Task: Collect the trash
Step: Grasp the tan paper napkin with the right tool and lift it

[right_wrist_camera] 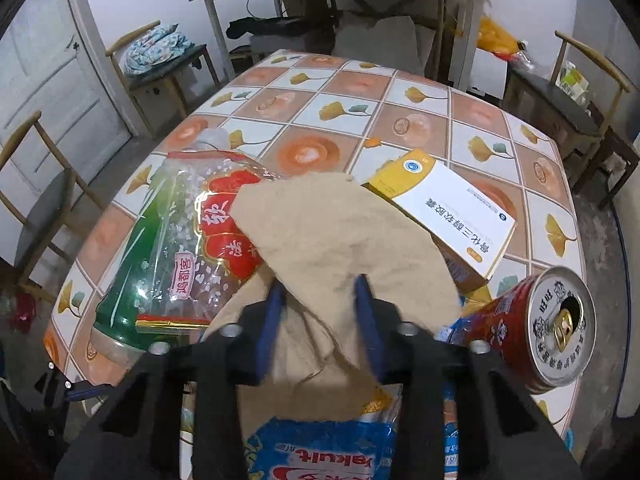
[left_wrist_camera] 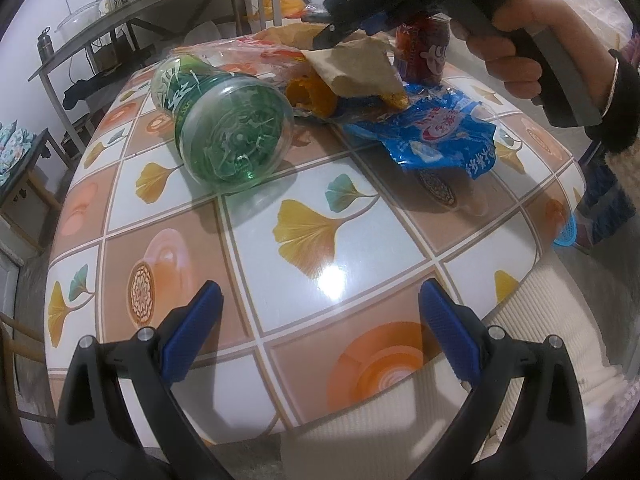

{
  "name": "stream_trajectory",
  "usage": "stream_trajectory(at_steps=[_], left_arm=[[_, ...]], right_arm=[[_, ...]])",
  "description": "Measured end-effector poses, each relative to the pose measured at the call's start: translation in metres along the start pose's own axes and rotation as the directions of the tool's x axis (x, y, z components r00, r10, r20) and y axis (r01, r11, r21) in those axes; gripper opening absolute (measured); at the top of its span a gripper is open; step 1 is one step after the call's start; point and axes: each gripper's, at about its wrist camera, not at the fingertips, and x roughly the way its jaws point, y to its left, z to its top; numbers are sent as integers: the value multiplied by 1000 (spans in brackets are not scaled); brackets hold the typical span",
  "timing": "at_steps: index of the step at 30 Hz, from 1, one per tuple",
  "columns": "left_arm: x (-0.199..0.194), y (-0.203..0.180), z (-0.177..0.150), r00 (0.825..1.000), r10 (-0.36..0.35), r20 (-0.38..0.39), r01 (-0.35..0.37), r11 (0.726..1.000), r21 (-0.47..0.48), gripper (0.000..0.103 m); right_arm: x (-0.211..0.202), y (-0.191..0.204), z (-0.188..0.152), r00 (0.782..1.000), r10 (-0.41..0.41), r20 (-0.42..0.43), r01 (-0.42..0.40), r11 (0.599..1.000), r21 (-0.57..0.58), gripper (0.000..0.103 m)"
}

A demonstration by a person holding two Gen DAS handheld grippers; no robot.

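Trash lies in a heap on the far half of the desk, which has a shiny, slippery cloth with leaf pictures. Nearest in the left view, the left tool hangs over bare cloth with its blue pads wide apart and nothing between them. Past it lies a green plastic bottle on its side. It is round and smooth, so a bump could make it roll off the edge.

Next comes a crinkly blue wrapper. Above it the right tool is clenched on a piece of brown paper, pinching a bunched fold. The paper is thin, soft and floppy. It could tear or slip out if pulled fast, I think. It also hangs over other things, so lifting it may drag them along.

Beside it stands an opened red can, hard and round, which could tip and spill. Farther off rests a yellow and white box with flat sides.
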Motion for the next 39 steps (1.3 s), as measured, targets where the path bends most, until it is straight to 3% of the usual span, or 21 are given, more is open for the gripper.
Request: stream_trajectory(at_steps=[1,3,8,13,16,20,25,27,29,33,39], left_arm=[[-1,0,-1,1000,-2,1,2,1000,2,96],[-1,0,-3,1000,-5,4,5,1000,8,96],[-3,0,-6,1000,-7,16,7,1000,15,96],[-6,1,-8,1000,-4,31,3,1000,7,96],[-16,4,-8,996,-18,82,20,1000,-18,95],[-38,3,-5,979,-72,192,79,997,-25,91],[-53,-7,10,935,-242,261,248,969,9,68],[-56,-14,17,909,-307,280,309,950,40,60],[-54,-24,22,897,-339,284,330,941,82,53],[-36,-58,32,914,-336,227,295,935,195,41],[-16,-78,43,916,-361,174,325,923,207,15]], right_arm=[[-4,1,-1,1000,1,8,-1,1000,2,11],[-13,2,-1,999,-9,40,8,1000,10,7],[-44,-2,-4,992,1,125,-7,999,49,5],[-97,-15,-26,965,104,241,-143,978,151,5],[-118,-25,-49,941,194,279,-259,941,219,5],[-116,-42,-100,902,328,279,-414,839,354,5],[-75,-57,-149,941,281,191,-339,808,482,5],[-61,-57,-159,970,200,138,-242,840,486,5],[-54,-58,-163,978,179,112,-211,851,481,5],[-47,-63,-166,978,184,94,-206,844,496,5],[-36,-73,-173,973,221,67,-222,817,531,5]])
